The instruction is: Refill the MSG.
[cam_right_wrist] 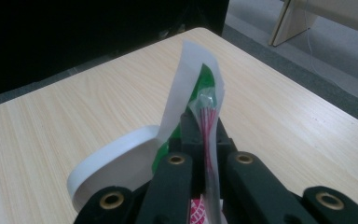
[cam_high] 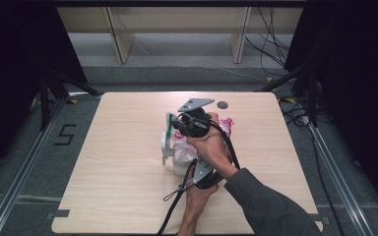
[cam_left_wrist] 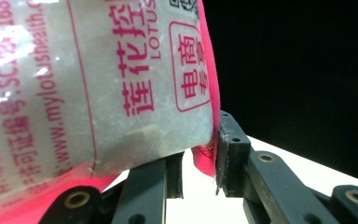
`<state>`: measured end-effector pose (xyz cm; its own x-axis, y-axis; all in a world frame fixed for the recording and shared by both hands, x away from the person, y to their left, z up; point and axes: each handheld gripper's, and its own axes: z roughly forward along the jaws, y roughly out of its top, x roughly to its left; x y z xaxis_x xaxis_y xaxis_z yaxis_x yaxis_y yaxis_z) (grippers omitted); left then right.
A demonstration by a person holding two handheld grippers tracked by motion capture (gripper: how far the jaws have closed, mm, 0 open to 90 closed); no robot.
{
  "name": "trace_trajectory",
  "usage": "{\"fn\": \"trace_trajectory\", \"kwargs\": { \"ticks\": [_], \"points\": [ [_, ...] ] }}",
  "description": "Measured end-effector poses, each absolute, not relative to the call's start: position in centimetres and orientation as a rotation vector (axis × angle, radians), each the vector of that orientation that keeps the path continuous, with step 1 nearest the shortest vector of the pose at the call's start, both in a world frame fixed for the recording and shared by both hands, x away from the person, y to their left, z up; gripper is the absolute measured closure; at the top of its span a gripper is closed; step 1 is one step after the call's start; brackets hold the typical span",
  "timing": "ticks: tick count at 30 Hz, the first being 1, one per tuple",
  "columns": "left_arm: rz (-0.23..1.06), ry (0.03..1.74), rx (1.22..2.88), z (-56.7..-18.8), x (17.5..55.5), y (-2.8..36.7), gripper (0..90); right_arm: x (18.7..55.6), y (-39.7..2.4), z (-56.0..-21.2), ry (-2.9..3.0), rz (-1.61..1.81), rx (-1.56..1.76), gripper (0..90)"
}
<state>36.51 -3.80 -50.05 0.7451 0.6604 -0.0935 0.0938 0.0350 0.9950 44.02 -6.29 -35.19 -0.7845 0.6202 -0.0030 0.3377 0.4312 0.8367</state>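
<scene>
Bag (cam_left_wrist: 98, 93) sits between your two claws: left claw (cam_left_wrist: 200, 158) clamps its pink lower edge, right claw (cam_right_wrist: 204, 140) pinches the top seal fully closed. Next, I think, you tear it over the white cup (cam_right_wrist: 116, 168) below.

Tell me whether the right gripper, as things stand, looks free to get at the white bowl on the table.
Probably not yet. The right gripper is shut on the top edge of the plastic bag, which the left gripper also holds. The white bowl lies close below, with nothing in between, but the jaws are occupied.
</scene>
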Motion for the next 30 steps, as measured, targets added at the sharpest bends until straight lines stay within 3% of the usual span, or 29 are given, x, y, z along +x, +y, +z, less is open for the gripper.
{"fn": "trace_trajectory", "kwargs": {
  "ticks": [30],
  "points": [
    [0.480,0.650,1.493,-50.10,36.50,-3.83,74.5,44.01,-6.05,-35.60,2.413,1.223,0.794,90.0]
  ]
}}
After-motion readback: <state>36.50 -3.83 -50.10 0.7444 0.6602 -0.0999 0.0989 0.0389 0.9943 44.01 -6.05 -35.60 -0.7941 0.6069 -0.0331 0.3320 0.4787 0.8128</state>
